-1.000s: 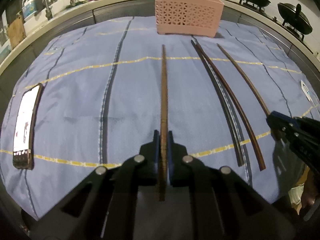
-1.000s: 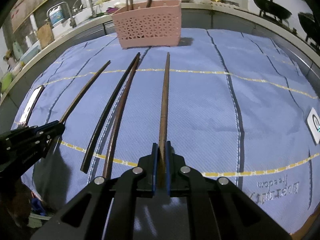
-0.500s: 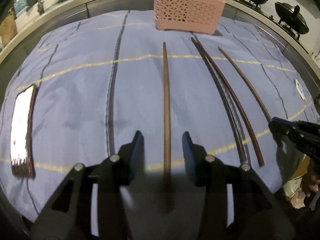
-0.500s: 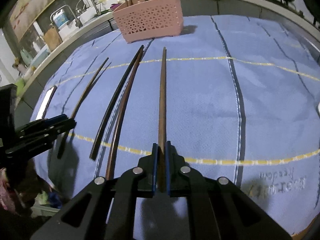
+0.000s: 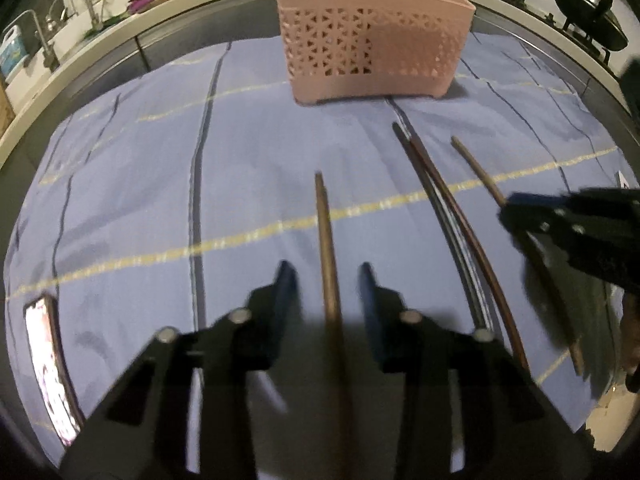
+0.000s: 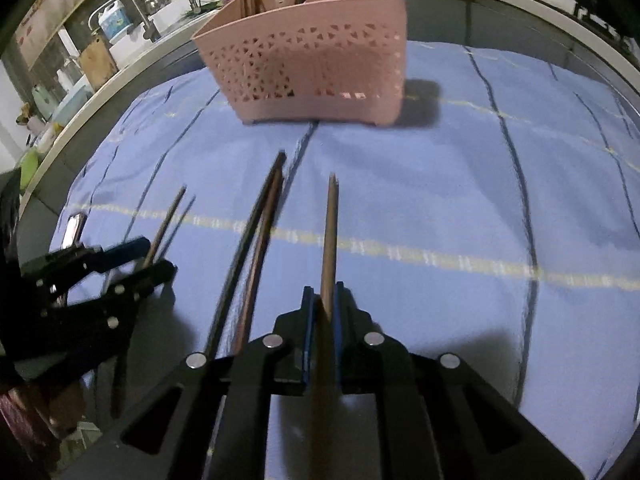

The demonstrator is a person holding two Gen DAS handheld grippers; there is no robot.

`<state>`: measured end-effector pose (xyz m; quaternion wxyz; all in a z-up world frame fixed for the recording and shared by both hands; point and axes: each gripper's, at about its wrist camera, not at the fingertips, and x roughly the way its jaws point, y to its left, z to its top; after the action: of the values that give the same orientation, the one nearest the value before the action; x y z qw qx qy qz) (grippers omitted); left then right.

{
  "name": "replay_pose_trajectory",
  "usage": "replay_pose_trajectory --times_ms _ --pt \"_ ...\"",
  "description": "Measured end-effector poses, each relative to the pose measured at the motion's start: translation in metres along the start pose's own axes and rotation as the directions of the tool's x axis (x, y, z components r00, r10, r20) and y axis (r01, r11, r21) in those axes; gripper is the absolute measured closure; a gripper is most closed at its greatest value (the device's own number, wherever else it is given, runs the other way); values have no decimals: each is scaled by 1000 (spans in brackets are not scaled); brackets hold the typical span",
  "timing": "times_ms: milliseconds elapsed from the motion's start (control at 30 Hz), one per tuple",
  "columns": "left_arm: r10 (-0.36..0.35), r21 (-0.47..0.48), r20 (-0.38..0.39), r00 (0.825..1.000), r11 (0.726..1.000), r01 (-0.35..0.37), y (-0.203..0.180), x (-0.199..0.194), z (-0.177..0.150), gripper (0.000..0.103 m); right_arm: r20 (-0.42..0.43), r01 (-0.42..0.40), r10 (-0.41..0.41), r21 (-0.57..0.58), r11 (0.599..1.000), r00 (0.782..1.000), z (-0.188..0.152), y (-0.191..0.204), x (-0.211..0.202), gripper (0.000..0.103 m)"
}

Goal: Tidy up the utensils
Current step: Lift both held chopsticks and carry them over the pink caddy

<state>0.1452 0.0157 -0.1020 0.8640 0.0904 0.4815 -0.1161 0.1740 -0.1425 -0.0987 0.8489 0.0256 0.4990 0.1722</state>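
Note:
A pink slotted basket [image 5: 376, 48] [image 6: 312, 60] stands at the far side of the blue cloth with several utensils upright in it. My left gripper [image 5: 326, 276] [image 6: 156, 258] has a brown chopstick [image 5: 326, 240] between its jaws; the blue pads stand clear of it on both sides and the jaws are closing. My right gripper [image 6: 322, 292] [image 5: 510, 210] grips a second brown chopstick [image 6: 330, 232] that points at the basket, and its jaws are just starting to open. Two dark chopsticks [image 5: 448, 208] [image 6: 256, 232] lie side by side on the cloth between the grippers.
A phone [image 5: 48, 364] [image 6: 72, 230] lies on the blue striped cloth [image 5: 140, 200] near its left edge. Behind the table run a counter with a faucet [image 5: 76, 4] on the left and dark woks [image 5: 588, 20] on a stove at the right.
Both grippers have moved toward the basket, which now looks larger. The left jaws let go of their chopstick, spread wide, then narrowed somewhat. The right gripper kept its chopstick.

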Motion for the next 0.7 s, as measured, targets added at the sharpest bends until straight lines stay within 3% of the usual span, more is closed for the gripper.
replay_pose_trajectory --times_ms 67,133,233,400,567,700 --pt "6 -2 1 1000 1000 -6 1 3 6 97 -5 -23 23 2 1000 1000 11 0 6 92" --pt "-16 -22 -10 1000 1000 16 4 4 10 98 -12 -25 25 3 1000 1000 19 -2 10 98" --pt "-49 -43 7 999 998 49 9 -9 14 98 -17 -79 80 38 996 997 20 -6 3 98" --pt "-107 -41 130 986 993 113 17 -69 23 98 117 -171 167 22 985 979 20 -9 -50 98" --pt "-132 -13 284 950 990 142 18 -138 40 98 277 -215 208 -7 977 938 27 -11 -110 98" --pt "-144 -11 407 902 987 162 22 -189 68 98 401 -229 219 -24 973 890 48 -14 -156 98"
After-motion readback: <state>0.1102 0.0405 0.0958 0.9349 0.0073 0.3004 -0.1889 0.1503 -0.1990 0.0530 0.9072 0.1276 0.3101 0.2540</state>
